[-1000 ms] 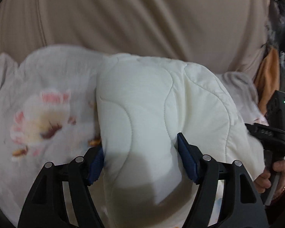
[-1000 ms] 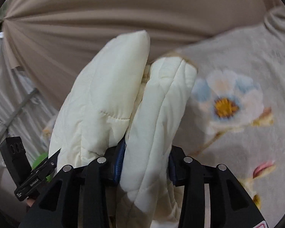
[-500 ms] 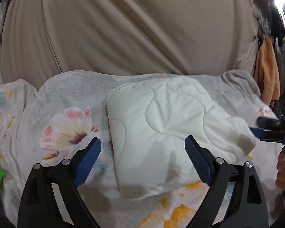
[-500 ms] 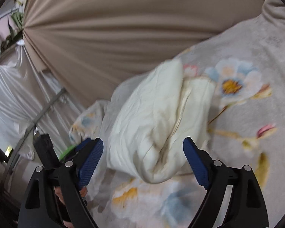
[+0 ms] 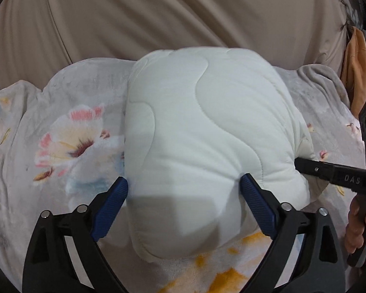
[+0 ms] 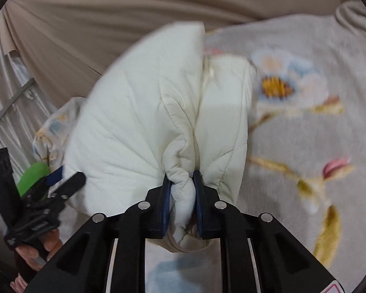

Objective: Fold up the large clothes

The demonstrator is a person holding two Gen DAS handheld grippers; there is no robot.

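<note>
The task's thing is a cream-white quilted jacket (image 5: 202, 134), thick and puffy, with wavy stitched lines over its surface. It is folded into a rounded bundle that fills the centre of the left wrist view, and it lies on a grey blanket with flower print (image 5: 68, 146). In the right wrist view the jacket (image 6: 139, 127) takes the centre and the left, and a bunched fold at its near edge is squeezed narrow.

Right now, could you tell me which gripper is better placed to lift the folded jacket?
Right: the right gripper is closing on a bunched fold of the jacket, while the left gripper only straddles it, opening.
</note>
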